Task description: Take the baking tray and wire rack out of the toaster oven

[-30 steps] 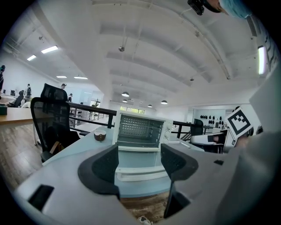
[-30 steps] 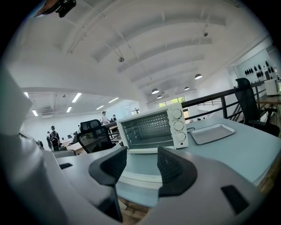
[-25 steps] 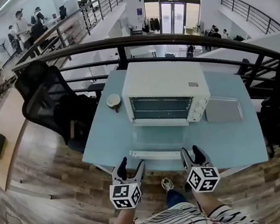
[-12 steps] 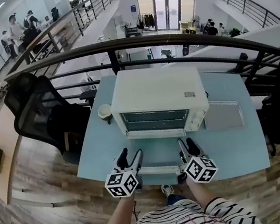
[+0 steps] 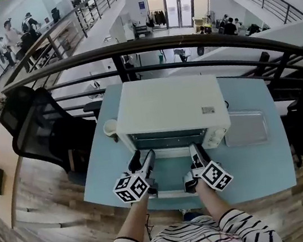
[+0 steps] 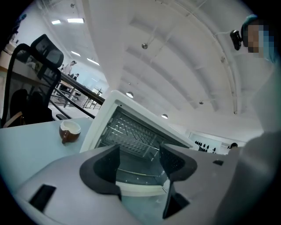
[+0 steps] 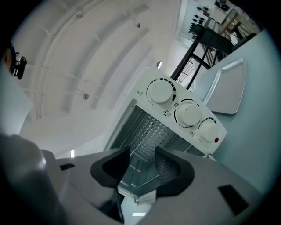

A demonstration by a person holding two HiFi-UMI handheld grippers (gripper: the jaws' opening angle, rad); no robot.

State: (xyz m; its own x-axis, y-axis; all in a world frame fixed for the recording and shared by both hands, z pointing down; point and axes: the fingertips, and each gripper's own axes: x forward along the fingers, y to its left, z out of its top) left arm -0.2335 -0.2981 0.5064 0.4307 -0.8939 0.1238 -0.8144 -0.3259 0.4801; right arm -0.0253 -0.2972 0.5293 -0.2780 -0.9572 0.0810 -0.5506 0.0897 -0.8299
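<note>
- Left tongs (image 6: 139,154) and right tongs (image 7: 142,154) are spread, just narrowed; the door edge (image 7: 137,191) is straddled by the right.
- Inside the toaster oven (image 5: 169,103), the wire rack (image 6: 131,137) could be jammed by uneven pulling.

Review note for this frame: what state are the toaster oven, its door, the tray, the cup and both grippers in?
White toaster oven: door folded down, open.
Silver flat tray: lying outside, right of the oven.
Brown cup: upright.
Left gripper: open, jaws just closed slightly, door edge between them.
Right gripper: open, jaws just closing, door corner between them.
</note>
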